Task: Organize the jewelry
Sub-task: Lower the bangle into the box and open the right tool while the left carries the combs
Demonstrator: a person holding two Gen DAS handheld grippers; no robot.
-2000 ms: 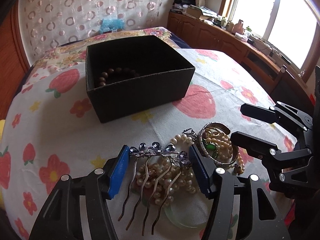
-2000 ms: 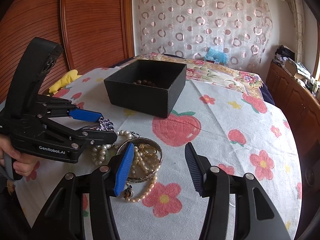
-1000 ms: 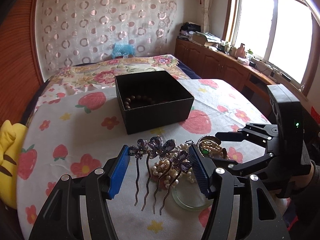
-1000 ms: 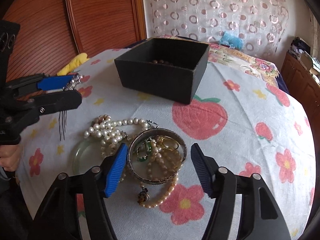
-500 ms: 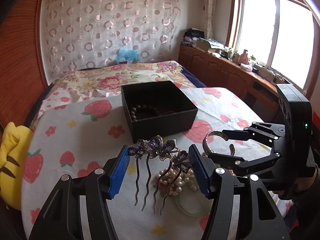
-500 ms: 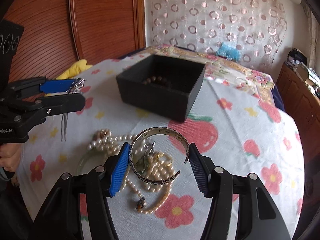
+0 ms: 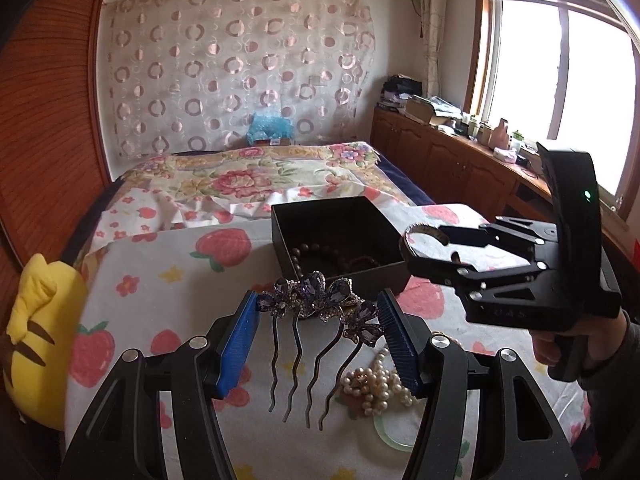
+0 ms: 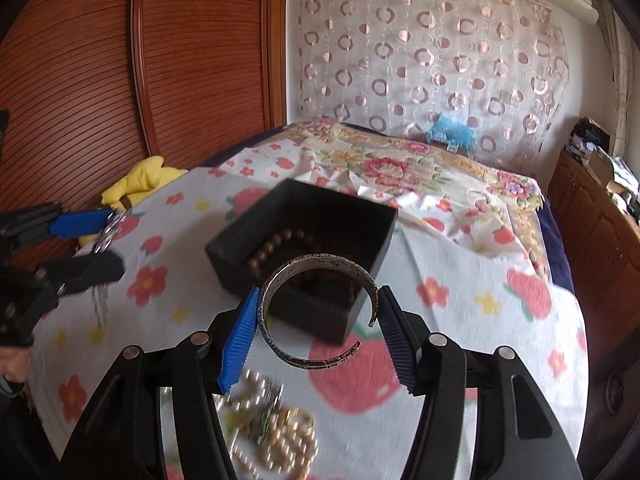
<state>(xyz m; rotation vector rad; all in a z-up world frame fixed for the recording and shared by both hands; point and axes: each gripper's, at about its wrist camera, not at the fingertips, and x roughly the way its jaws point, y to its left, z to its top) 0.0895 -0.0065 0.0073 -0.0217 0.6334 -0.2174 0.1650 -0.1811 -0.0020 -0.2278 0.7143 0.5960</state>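
Observation:
My left gripper is shut on a purple jewelled hair comb and holds it in the air before the black box. The box holds a brown bead bracelet. My right gripper is shut on an open silver bangle and holds it above the box's near edge. In the left wrist view the right gripper and the bangle hang at the box's right side. A heap of pearls and gold rings lies on the cloth.
A pale green jade bangle lies beside the pearls. The table wears a strawberry-print cloth. A yellow plush toy sits at the table's left edge. A flowered bed lies behind, and wooden cabinets stand at the right.
My right gripper closed on the silver bangle, lifted it off the heap and moved it toward the box. My left gripper rose higher with the comb.

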